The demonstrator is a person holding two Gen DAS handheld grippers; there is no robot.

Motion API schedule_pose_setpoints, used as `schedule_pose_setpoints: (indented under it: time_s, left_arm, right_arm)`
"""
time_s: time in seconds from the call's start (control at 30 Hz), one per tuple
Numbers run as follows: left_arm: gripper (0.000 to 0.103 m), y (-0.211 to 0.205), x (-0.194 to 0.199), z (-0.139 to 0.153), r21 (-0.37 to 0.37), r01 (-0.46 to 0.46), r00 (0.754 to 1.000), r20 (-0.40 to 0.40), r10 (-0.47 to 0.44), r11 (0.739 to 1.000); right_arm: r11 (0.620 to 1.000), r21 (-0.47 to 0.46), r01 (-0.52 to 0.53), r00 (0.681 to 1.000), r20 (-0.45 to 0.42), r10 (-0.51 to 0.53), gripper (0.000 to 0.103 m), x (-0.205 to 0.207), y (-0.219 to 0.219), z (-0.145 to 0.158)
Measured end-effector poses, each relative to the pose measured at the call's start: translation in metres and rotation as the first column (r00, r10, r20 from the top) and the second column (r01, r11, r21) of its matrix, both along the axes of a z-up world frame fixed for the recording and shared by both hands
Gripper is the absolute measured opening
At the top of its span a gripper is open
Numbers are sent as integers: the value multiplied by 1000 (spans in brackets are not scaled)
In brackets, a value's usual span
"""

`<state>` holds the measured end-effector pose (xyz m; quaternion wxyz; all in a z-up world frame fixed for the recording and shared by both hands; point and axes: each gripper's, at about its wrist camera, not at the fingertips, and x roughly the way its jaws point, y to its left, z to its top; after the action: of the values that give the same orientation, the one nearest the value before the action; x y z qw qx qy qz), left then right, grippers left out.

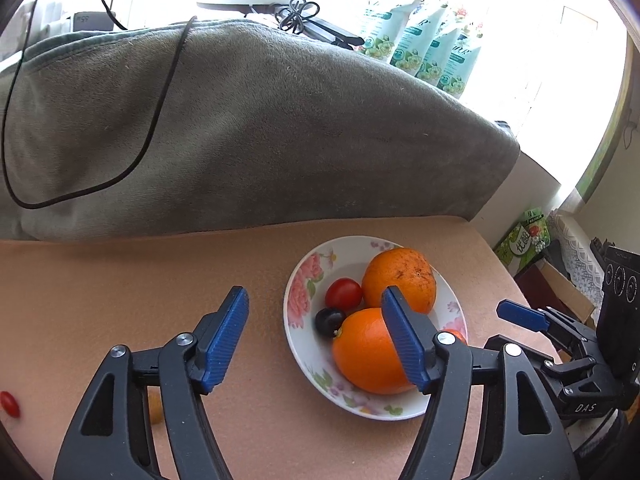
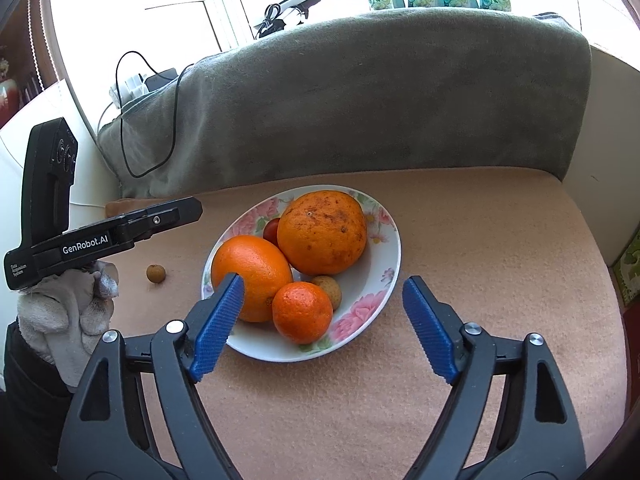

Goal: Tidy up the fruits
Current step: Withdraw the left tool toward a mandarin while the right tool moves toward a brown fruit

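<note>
floral bowl (image 2: 390, 276), speckled orange (image 2: 322, 232), smooth orange (image 2: 250, 272)

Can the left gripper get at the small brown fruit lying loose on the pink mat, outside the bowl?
Probably yes. The small brown fruit lies in the open, apart from the bowl, with bare mat around it. The left gripper has its jaws open and empty, close by.

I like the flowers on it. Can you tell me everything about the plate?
The plate is white and glossy, like china, with pink flowers and green leaves around its rim. It is shallow and lies flat on the peach cloth. It holds two big oranges, a small orange, a brown longan, a red tomato and a dark grape. Neither gripper touches it.
</note>
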<state>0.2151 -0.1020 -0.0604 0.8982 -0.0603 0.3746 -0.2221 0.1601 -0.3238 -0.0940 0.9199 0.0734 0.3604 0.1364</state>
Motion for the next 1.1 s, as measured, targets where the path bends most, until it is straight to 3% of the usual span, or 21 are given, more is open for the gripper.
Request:
schedule_pose_setpoints:
  time_s: [0.53, 1.1]
  left_arm:
    - [73, 18, -33, 26, 49, -55, 996, 77, 51, 997]
    - [73, 90, -74, 41, 40, -176, 977, 130, 170, 984]
  right_arm:
    - [999, 36, 8, 1000, 16, -9, 87, -19, 8, 14]
    - [995, 57, -80, 996, 42, 78, 87, -32, 54, 30]
